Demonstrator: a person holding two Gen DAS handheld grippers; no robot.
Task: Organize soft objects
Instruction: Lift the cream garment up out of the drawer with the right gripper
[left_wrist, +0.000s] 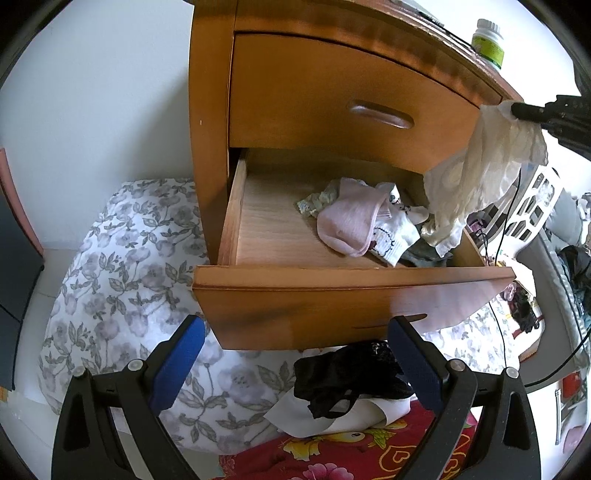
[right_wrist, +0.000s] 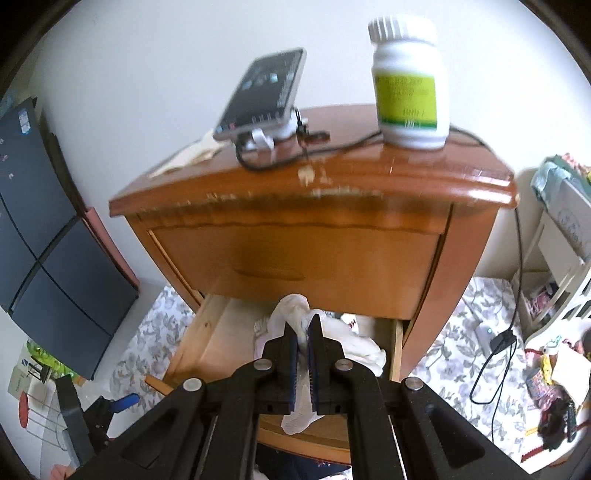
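Observation:
A wooden nightstand (left_wrist: 280, 74) has its lower drawer (left_wrist: 332, 295) pulled open. Inside lie a pink sock (left_wrist: 351, 225), a white patterned sock (left_wrist: 391, 240) and other small garments. My right gripper (right_wrist: 303, 325) is shut on a cream-white cloth (left_wrist: 476, 177) that hangs over the drawer's right side; the cloth also shows between the pads in the right wrist view (right_wrist: 295, 314). My left gripper (left_wrist: 295, 332) is open and empty in front of the drawer front, above a black lace garment (left_wrist: 351, 376) lying on white fabric.
A floral sheet (left_wrist: 129, 277) covers the floor around the nightstand. A red patterned cloth (left_wrist: 351, 450) lies nearest. On the nightstand top stand a pill bottle (right_wrist: 410, 85) and a phone on a stand (right_wrist: 266, 88) with cables. A white basket (left_wrist: 532, 206) is at right.

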